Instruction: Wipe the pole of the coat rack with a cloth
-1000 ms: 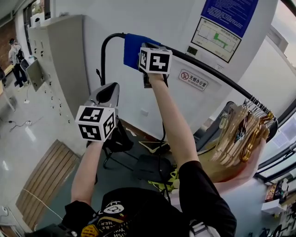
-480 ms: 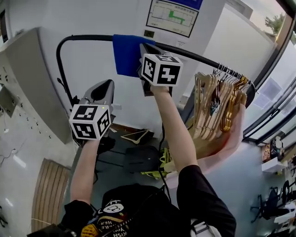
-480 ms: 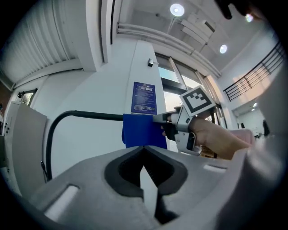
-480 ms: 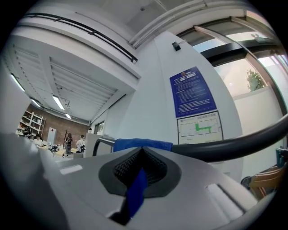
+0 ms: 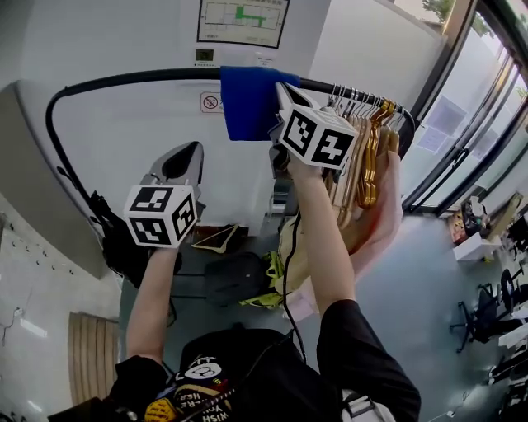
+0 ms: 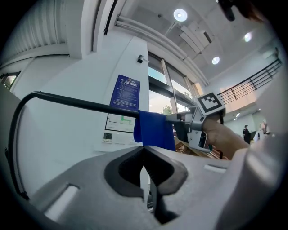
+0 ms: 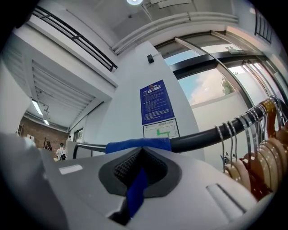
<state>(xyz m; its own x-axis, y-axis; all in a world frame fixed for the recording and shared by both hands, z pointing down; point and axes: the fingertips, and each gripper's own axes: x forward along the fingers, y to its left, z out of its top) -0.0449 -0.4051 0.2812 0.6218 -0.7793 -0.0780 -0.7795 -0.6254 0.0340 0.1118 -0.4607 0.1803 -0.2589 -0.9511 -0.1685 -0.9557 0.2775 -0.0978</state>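
Note:
A black pole (image 5: 124, 79) of the coat rack runs across the top of the head view and bends down at the left. A blue cloth (image 5: 247, 100) hangs draped over the pole. My right gripper (image 5: 279, 124) is shut on the blue cloth just below the pole; in the right gripper view the cloth (image 7: 139, 144) lies over the pole (image 7: 202, 136) and a strip of it runs between the jaws. My left gripper (image 5: 186, 158) is shut and holds nothing, lower and to the left of the cloth (image 6: 153, 129), beneath the pole (image 6: 76, 103).
Several wooden hangers (image 5: 367, 157) hang bunched at the pole's right end, close to my right gripper. A white wall with posted notices (image 5: 242, 18) stands behind the rack. Bags and clutter (image 5: 239, 284) lie on the floor below. Glass doors (image 5: 487, 124) are at the right.
The right gripper has slid the blue cloth rightward along the pole, toward the hangers. My view has swung right. The left gripper stays shut below the pole.

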